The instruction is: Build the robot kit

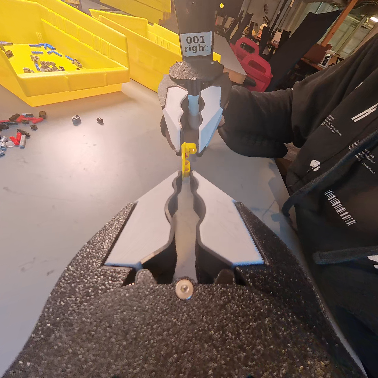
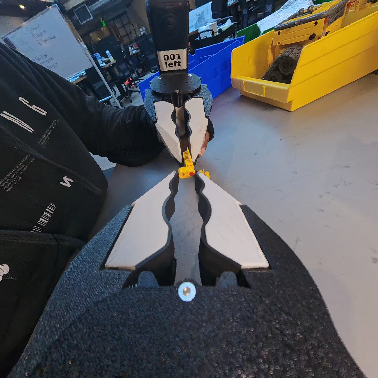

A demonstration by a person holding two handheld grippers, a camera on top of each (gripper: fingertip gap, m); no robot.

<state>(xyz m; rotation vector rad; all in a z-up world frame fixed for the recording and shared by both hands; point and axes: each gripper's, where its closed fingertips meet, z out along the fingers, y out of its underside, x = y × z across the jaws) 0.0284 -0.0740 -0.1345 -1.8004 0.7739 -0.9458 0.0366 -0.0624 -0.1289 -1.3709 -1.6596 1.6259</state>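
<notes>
Here the left gripper (image 1: 186, 173) has its fingers pressed onto the near end of a yellow perforated beam (image 1: 185, 163), held clear above the grey table (image 1: 81, 184). Directly ahead, tip to tip, the right gripper (image 2: 186, 173) pinches a short yellow connector (image 2: 185, 172) with a red pin, joined to the beam's far end. Beyond and left of the left gripper lie loose small parts (image 1: 18, 131), then a yellow bin (image 1: 61, 61). Beyond and right of the right gripper stand another yellow bin (image 2: 306, 81) and a blue bin (image 2: 214, 63).
</notes>
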